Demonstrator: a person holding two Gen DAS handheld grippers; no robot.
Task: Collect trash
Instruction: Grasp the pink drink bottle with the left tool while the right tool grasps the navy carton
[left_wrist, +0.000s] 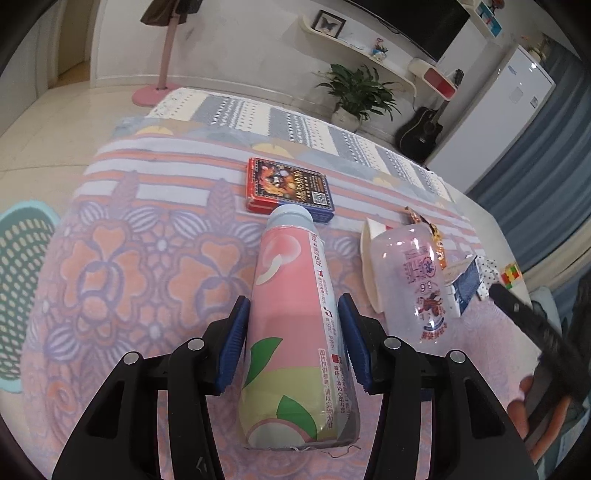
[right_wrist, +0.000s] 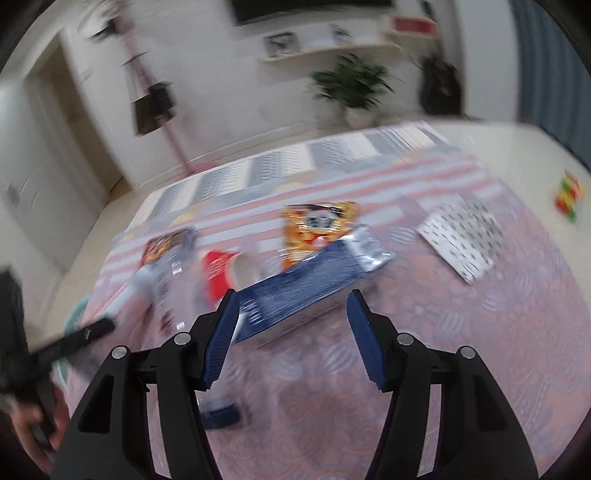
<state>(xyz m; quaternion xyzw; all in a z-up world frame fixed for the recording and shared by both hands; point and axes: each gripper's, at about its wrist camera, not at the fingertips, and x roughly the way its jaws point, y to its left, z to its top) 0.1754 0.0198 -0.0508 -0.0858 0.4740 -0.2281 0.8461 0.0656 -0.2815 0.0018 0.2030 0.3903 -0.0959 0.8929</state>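
A pink peach-drink bottle (left_wrist: 291, 314) lies on the patterned cloth, cap pointing away. My left gripper (left_wrist: 293, 332) is open and straddles it, the blue pads (left_wrist: 232, 343) close to its sides with a small gap. A clear plastic bottle (left_wrist: 417, 280) lies just to its right. My right gripper (right_wrist: 291, 332) is open over a blue and white carton (right_wrist: 306, 284); this view is blurred. An orange snack bag (right_wrist: 314, 229) and a red paper cup (right_wrist: 225, 269) lie beyond the carton.
A red card box (left_wrist: 288, 190) lies beyond the pink bottle. A teal mesh basket (left_wrist: 18, 280) sits off the table's left edge. A white spotted box (right_wrist: 461, 236) and a coloured cube (right_wrist: 569, 195) lie to the right. A potted plant (left_wrist: 354, 96) stands behind.
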